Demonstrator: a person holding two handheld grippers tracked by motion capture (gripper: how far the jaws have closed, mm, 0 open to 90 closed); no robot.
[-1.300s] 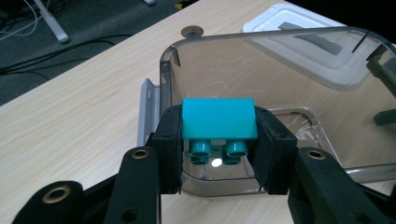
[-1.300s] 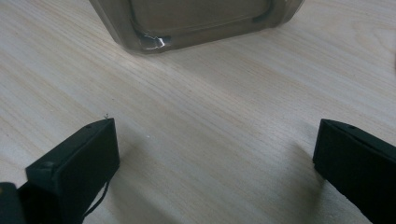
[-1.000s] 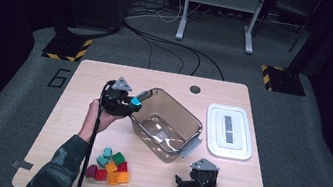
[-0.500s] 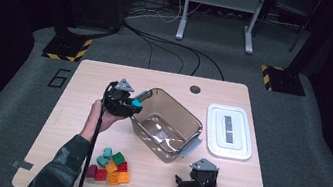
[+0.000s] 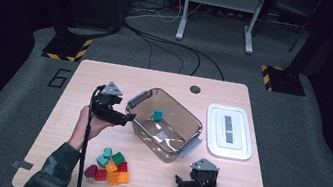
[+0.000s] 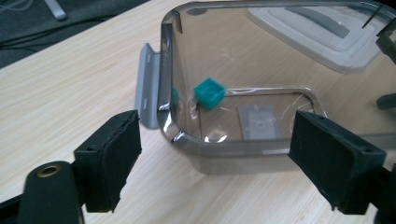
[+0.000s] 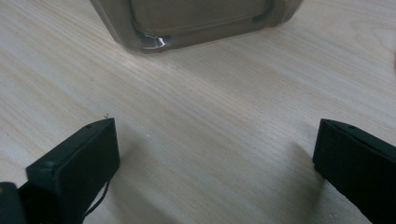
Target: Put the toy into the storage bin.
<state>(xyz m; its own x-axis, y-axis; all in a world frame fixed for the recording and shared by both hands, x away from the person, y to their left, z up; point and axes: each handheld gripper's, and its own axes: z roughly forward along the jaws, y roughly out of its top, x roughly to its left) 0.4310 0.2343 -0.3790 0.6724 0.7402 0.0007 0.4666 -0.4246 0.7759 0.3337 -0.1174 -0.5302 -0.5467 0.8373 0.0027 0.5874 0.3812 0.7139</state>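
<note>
Teal cube point(image 5: 157, 116) lies in bin point(image 5: 181, 149); left gripper point(image 5: 126, 120) jaws just opened.

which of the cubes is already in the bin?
The teal cube alone, seen inside the clear bin near its far wall. The other cubes, including a second teal one, sit clustered on the table in front of the left tool.

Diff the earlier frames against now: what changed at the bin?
The left gripper has just been opening its jaws and let go of the teal cube, which is now inside the clear bin; nothing is between its pads. It has drawn back slightly from the bin's rim. Unchanged: right gripper open near the table edge, cube pile, white lid.
</note>
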